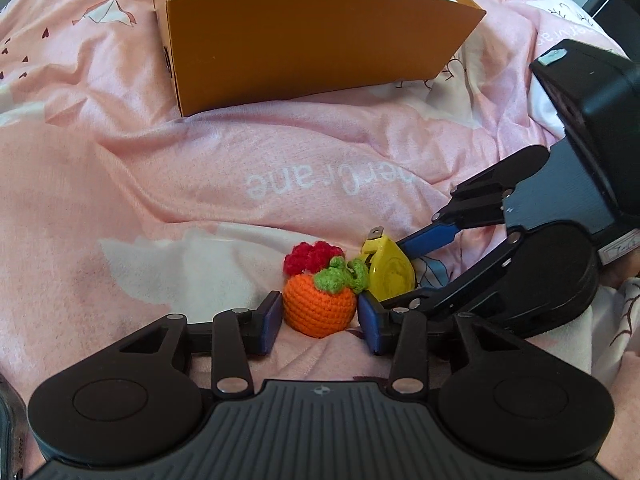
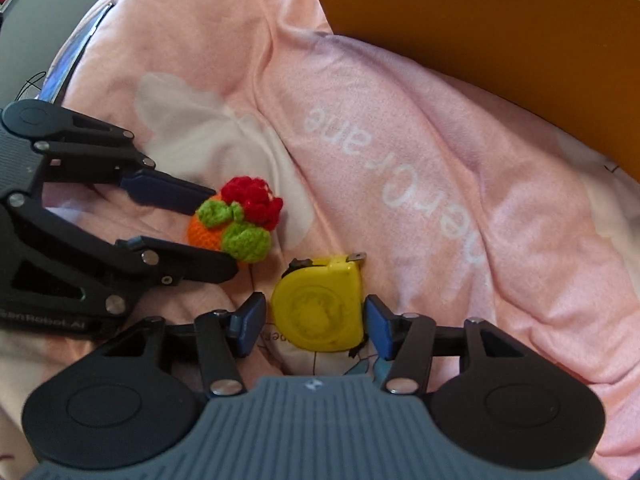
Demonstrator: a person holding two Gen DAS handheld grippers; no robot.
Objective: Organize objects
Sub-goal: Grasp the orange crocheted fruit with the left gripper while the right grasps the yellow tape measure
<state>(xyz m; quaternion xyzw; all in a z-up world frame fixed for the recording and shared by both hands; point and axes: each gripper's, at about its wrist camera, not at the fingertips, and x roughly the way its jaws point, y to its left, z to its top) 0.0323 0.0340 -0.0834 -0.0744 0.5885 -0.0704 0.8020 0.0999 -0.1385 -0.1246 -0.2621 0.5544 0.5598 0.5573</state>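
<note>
An orange crocheted fruit with green leaves lies on the pink bedsheet, with a red crocheted berry just behind it. My left gripper is open with its blue pads on either side of the orange fruit. A yellow tape measure lies to the right of the fruit; it also shows in the left wrist view. My right gripper is open and straddles the tape measure. The left gripper shows in the right wrist view around the fruit.
An open orange cardboard box stands farther back on the bed and holds several dark items; its wall fills the upper right of the right wrist view. The pink sheet is rumpled with folds.
</note>
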